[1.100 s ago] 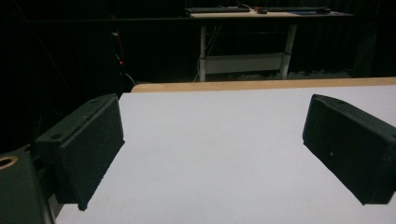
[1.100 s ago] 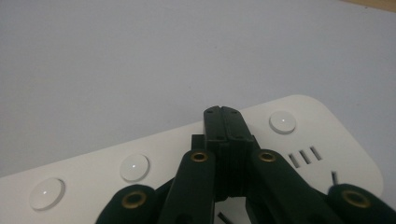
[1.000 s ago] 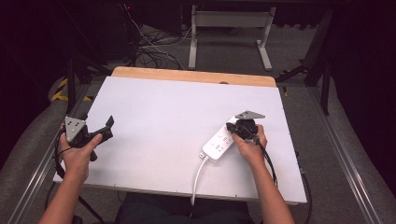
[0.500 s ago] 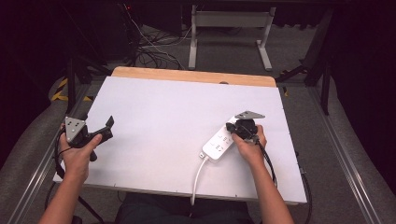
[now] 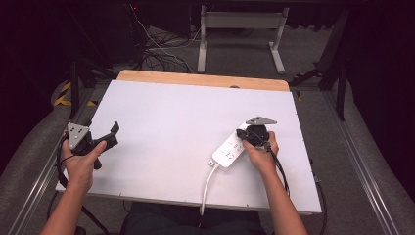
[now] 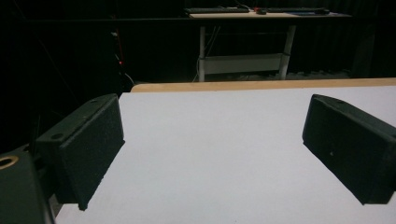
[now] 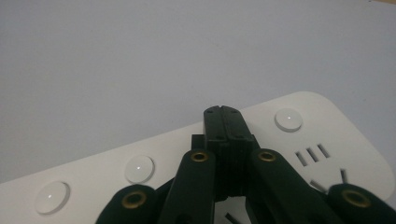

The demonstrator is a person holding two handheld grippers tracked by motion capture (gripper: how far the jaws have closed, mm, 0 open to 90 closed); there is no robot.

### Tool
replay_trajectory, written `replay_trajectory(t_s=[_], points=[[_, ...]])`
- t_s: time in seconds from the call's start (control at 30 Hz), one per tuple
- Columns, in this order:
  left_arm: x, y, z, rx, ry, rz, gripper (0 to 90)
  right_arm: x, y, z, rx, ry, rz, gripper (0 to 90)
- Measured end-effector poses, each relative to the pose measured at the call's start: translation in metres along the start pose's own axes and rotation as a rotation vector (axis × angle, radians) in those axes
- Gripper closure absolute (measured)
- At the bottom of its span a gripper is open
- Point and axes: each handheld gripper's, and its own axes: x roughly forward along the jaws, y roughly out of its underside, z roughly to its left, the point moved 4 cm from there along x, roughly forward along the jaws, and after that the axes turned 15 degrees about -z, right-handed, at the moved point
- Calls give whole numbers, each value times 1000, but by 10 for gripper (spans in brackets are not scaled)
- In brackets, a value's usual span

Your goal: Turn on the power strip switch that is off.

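A white table [image 5: 166, 127] with a strip of bare wood along its far edge takes up most of the high view, standing on a grey floor with a tangle of cables [image 5: 161, 49] and a metal desk frame [image 5: 240, 29] beyond it in the dark. On the right part of the table lies a white power strip [image 5: 229, 152], set at a slant, its white cord [image 5: 208, 188] running off the near edge of the table. In the right gripper view the strip's top face [image 7: 116, 154] shows three round buttons in a row and socket slots close to the rounded end. The person's right hand [image 5: 262, 154] holds the right gripper [image 5: 244, 133] over the far end of the strip; in the right gripper view its two black jaws are pressed together with no gap between them and nothing held, their tips pointing down at the strip's top face between the buttons, though whether they touch it cannot be told. The left hand [image 5: 80, 159] holds the left gripper [image 5: 110, 134] at the left edge of the table, well apart from the strip. In the left gripper view its jaws stand wide apart with only bare table between them, holding nothing, and a second desk [image 6: 261, 14] shows farther off.
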Motion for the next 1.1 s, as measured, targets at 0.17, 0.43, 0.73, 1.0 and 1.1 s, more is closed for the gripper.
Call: replay_trajectory(t_s=[0.17,0.43,0.73,1.0,1.1], points=[[0,0,1,1,-2,0,60,0,0,1,-15,8,-2,900],[-2,-1,1,0,-1,-3,61,0,0,2,-27,14,2,900],[-4,-2,1,-3,-3,-4,63,0,-1,3,-33,25,5,900],[-3,-1,0,-4,-2,-6,64,0,-1,3,-21,21,4,900],[-2,-1,0,2,2,-5,64,0,-1,3,-25,18,2,900]])
